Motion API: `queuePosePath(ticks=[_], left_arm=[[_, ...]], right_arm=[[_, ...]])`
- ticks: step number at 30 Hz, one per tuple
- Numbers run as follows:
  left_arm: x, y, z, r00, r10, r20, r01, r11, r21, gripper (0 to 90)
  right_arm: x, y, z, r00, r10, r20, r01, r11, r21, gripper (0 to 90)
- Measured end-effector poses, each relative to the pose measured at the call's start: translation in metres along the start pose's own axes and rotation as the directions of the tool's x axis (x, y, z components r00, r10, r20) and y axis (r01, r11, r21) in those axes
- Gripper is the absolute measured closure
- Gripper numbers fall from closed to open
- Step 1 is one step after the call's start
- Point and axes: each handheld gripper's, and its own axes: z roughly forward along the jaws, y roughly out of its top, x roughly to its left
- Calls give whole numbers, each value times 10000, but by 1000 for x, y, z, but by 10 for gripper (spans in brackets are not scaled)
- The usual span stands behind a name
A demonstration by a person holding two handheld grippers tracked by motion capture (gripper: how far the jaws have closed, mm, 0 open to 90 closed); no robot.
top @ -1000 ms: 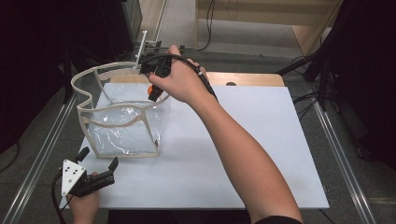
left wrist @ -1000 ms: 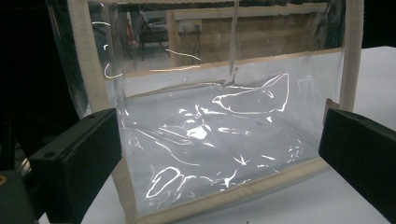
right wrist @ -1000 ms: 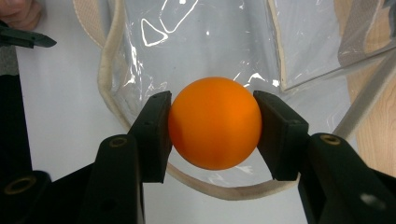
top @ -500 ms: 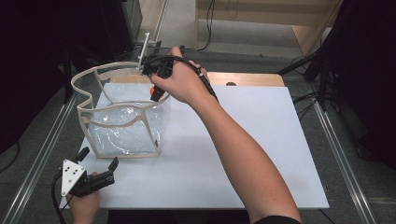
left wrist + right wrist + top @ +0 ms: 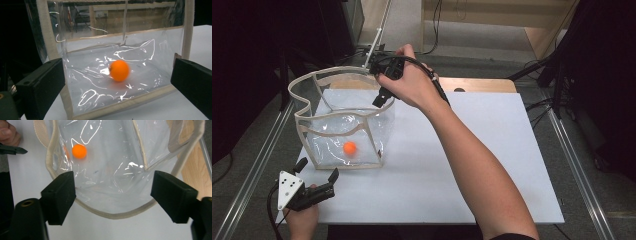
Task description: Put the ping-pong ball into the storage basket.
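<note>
Right hand-held gripper (image 5: 381, 98) spread above clear bag (image 5: 339, 131); left hand-held gripper (image 5: 317, 172) spread, low.

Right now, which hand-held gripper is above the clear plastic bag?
The right hand-held gripper, open over the bag's rim; the left hand-held gripper rests beside it.

No readable text, no labels, no brands, no numbers, no signs
</note>
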Motion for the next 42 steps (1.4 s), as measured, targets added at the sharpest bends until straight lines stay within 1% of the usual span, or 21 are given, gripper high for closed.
queuePosePath(ticks=[2,4,5,6,7,8,9,14,20,22,26,34,40,42], left_arm=[[0,0,0,10000,6,4,-6,10000,1,0],[0,0,0,10000,12,6,-12,10000,6,0],[0,0,0,10000,14,6,-14,10000,8,0],[0,0,0,10000,12,6,-12,10000,9,0],[0,0,0,10000,-2,9,2,10000,12,0],[0,0,0,10000,0,6,0,10000,11,0],[0,0,0,10000,8,3,-8,10000,13,0],[-1,0,0,10000,19,6,-19,10000,20,0],[-1,0,1,10000,17,-7,-17,10000,11,0],[-1,0,1,10000,19,-9,-19,10000,6,0],[-1,0,1,10000,4,-10,-4,10000,2,0],[-1,0,1,10000,12,-7,-12,10000,5,0],[-1,0,1,10000,15,-10,-15,10000,9,0],[-1,0,1,10000,30,-19,-30,10000,13,0]], right_arm=[[0,-3,-3,10000,72,24,-71,9999,-76,97],[0,-7,-6,9998,180,44,-179,9997,-172,89],[0,-9,-7,9999,120,29,-119,9997,-221,80],[0,-11,-8,9999,158,35,-157,9996,-228,50],[0,-13,-8,9999,167,40,-166,9997,-205,0],[0,-15,-8,9997,235,56,-234,9996,-159,0],[0,-17,-9,9997,203,118,-201,9997,-169,0],[0,-27,-13,9993,330,151,-326,9992,-225,0],[-1,-39,-16,9991,402,113,-399,9988,-267,0],[-1,-43,-17,9991,382,163,-377,9989,-290,0],[-2,-49,-18,9985,520,161,-515,9983,-282,0],[-2,-62,-15,9986,524,104,-521,9983,-268,0],[-2,-72,-12,9979,647,-11,-647,9974,-332,0],[-3,-75,-11,9978,663,-36,-664,9974,-277,0]])
